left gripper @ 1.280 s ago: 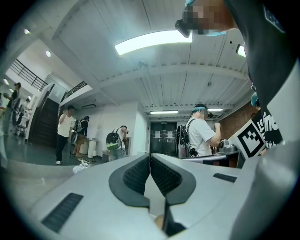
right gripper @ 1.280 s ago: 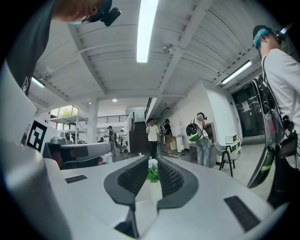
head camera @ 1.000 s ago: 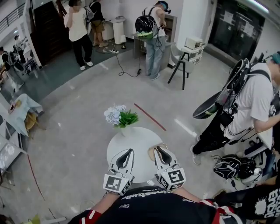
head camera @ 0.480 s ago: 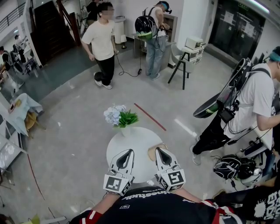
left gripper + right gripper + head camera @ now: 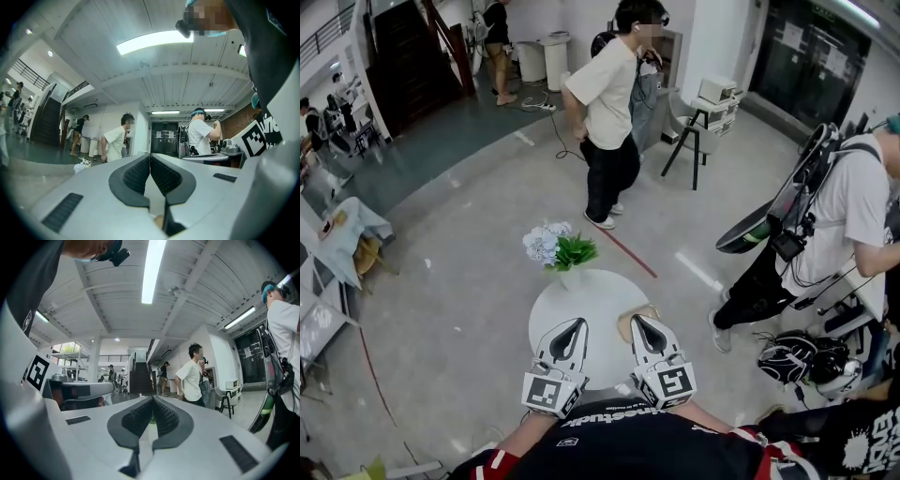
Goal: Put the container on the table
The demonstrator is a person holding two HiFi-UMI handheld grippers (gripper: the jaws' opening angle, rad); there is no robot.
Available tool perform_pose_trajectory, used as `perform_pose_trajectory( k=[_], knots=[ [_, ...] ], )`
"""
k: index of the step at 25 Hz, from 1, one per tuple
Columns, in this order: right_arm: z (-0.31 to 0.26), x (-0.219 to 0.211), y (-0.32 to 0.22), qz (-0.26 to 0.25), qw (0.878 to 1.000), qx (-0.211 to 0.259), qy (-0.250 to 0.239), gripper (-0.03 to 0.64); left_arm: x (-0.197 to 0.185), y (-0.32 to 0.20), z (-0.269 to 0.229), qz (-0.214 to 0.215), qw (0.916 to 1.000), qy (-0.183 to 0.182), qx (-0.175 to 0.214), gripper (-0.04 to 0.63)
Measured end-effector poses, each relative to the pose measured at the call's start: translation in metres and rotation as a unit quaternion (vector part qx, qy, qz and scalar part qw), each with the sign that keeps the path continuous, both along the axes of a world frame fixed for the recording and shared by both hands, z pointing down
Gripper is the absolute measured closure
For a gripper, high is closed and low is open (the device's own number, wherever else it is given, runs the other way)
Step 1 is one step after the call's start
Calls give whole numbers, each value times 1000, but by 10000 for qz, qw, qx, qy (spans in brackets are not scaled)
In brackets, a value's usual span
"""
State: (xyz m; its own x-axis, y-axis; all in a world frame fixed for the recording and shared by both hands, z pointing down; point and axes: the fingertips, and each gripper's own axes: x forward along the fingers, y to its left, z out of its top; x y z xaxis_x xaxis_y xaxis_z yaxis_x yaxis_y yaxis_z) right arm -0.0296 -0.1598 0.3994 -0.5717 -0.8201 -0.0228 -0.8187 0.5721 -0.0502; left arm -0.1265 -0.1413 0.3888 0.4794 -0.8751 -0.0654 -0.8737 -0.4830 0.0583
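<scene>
A small tan container (image 5: 625, 327) sits on the round white table (image 5: 591, 292), at its right side. It is partly hidden under the tip of my right gripper (image 5: 636, 320). In the right gripper view that gripper (image 5: 153, 398) is shut, pads together, with nothing between them. My left gripper (image 5: 578, 324) hovers over the table's near middle, a little left of the container. It (image 5: 150, 154) is also shut and empty. Whether the right gripper touches the container I cannot tell.
A vase of pale flowers with green leaves (image 5: 555, 249) stands at the table's far edge. A person in a white shirt (image 5: 606, 103) walks just beyond it. Another person (image 5: 844, 220) stands at the right, with helmets (image 5: 802, 356) on the floor.
The right gripper's jaws have closed from slightly apart. Both grippers stayed in place. A person in a white shirt has walked from the far left toward the table.
</scene>
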Motion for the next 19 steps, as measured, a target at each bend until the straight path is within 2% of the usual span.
perform_pose_trajectory(
  k=[19],
  knots=[
    [-2,-1,-1,-61,10000,11,-43,618,1,-1,0,-24,10000,-25,5,571]
  ],
)
